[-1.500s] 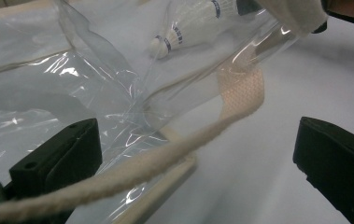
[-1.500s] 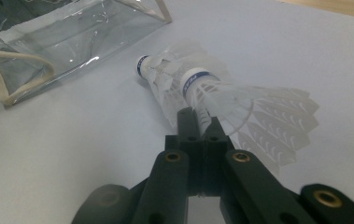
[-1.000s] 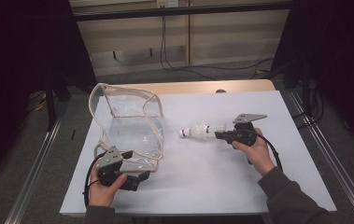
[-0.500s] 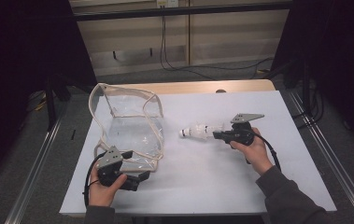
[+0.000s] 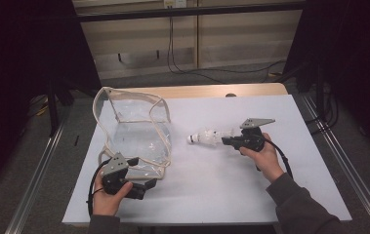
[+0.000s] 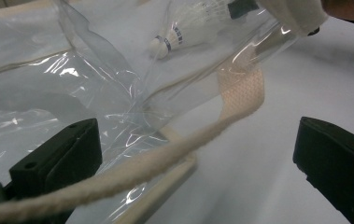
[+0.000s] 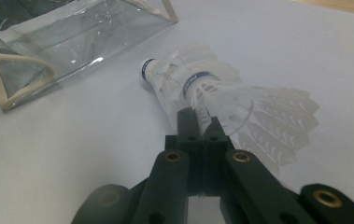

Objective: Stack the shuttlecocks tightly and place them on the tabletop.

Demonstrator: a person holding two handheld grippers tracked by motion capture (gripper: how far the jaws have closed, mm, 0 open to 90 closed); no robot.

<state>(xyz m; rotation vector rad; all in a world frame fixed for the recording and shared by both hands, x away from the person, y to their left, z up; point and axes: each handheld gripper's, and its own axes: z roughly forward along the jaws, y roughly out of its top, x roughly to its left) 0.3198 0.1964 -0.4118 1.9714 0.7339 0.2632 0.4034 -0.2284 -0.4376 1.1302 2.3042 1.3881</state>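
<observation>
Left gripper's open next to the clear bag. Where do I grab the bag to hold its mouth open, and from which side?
Grip the cream webbing strap that loops off the clear bag. It already runs across the gap of the left gripper, whose jaws stand wide apart. It looks firmer than the slippery, creased plastic wall. Come from the bag's near edge, probably closing just where the gripper sits.

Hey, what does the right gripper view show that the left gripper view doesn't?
Right gripper view: the right claw with its jaws shut on the feathers of the stacked shuttlecocks. Left gripper view: the left claw open, the cream strap of the clear bag lying across the gap. Both: the shuttlecocks, the clear bag and the white table.
</observation>
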